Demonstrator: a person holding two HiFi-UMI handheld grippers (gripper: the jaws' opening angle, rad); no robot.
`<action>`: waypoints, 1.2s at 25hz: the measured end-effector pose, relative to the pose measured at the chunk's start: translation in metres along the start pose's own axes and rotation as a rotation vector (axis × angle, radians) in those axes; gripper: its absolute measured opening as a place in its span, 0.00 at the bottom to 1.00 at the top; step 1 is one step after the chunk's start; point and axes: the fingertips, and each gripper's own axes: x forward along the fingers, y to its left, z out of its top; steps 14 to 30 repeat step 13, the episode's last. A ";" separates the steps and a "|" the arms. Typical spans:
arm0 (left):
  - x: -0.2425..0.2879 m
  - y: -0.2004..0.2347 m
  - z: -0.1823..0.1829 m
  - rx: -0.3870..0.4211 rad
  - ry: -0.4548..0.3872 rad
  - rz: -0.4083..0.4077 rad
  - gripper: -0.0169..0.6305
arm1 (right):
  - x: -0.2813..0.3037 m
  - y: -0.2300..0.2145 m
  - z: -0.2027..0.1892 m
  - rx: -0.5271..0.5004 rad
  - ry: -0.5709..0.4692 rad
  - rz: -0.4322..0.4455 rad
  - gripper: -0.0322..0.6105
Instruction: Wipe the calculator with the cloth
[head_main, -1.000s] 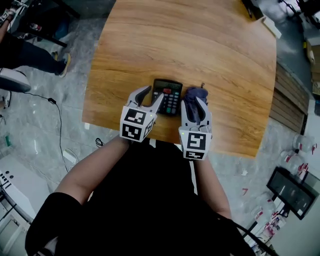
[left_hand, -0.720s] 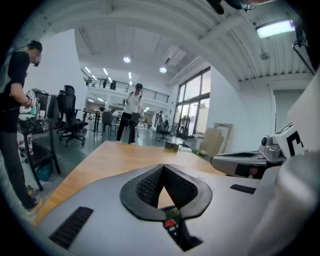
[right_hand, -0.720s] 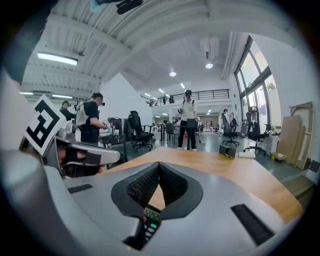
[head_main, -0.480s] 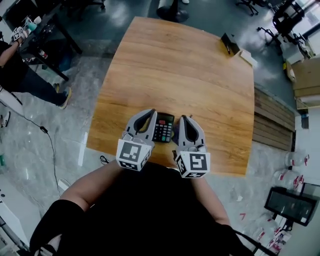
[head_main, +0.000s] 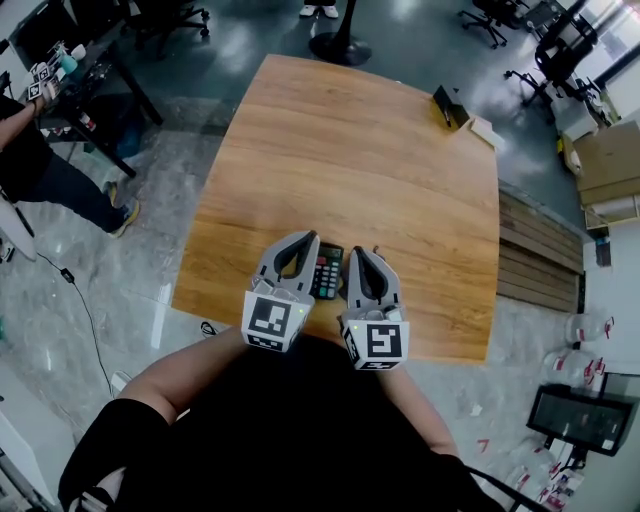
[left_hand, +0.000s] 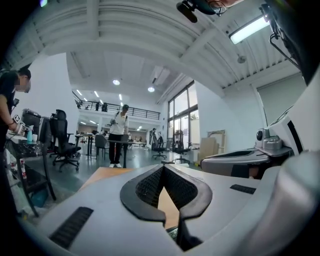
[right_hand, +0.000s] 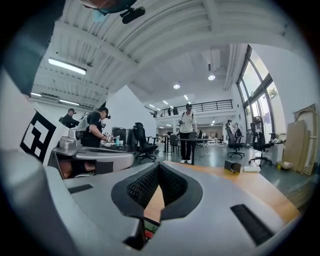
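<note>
Hovering over calculator: left gripper; right gripper (both closed, empty)

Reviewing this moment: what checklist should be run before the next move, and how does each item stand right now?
1. Nothing caught in the left gripper, fingers closed: ok.
2. Wiping needs the cloth in hand, but the right gripper is closed and empty: not ok.
3. The calculator lies flat, keys up, on the table: ok.
4. Where the cloth lies: not made out, perhaps behind the right gripper: cannot tell.
5. The small box at the far corner is well away from the calculator: ok.
</note>
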 end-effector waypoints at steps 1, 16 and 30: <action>0.000 0.001 0.000 -0.002 0.003 0.003 0.04 | 0.000 0.000 0.000 0.003 -0.001 0.000 0.07; -0.001 0.000 -0.002 -0.005 0.012 -0.005 0.04 | 0.003 0.006 0.003 -0.006 -0.011 0.013 0.07; -0.001 0.000 -0.002 -0.005 0.012 -0.005 0.04 | 0.003 0.006 0.003 -0.006 -0.011 0.013 0.07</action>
